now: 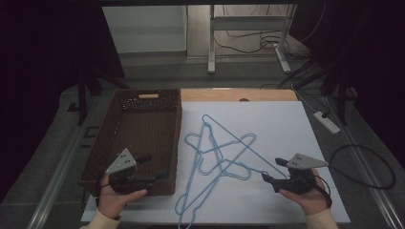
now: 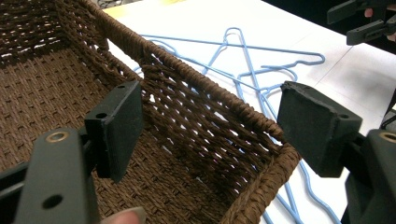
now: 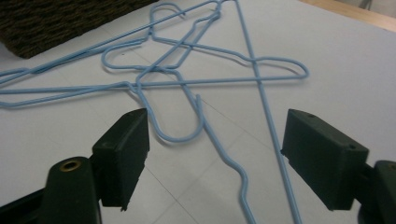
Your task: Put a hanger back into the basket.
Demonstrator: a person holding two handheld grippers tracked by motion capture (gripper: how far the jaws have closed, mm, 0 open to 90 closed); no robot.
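Observation:
Several light blue wire hangers (image 1: 219, 157) (image 3: 196, 79) (image 2: 261, 70) lie tangled on the white table, just right of a brown woven basket (image 1: 143, 138) (image 2: 196, 112). My left gripper (image 1: 152, 166) (image 2: 210, 126) is open, held over the basket's near right corner, with its jaws astride the basket's wall. My right gripper (image 1: 273, 170) (image 3: 215, 144) is open too, low over the table at the right end of the hanger pile. A hanger hook and a long wire run between its jaws. Nothing is held.
The basket's inside looks empty. A wooden strip (image 1: 239, 94) runs along the table's far edge. A white power strip (image 1: 326, 121) and cables lie on the floor at the right. A metal table frame (image 1: 248, 33) stands beyond.

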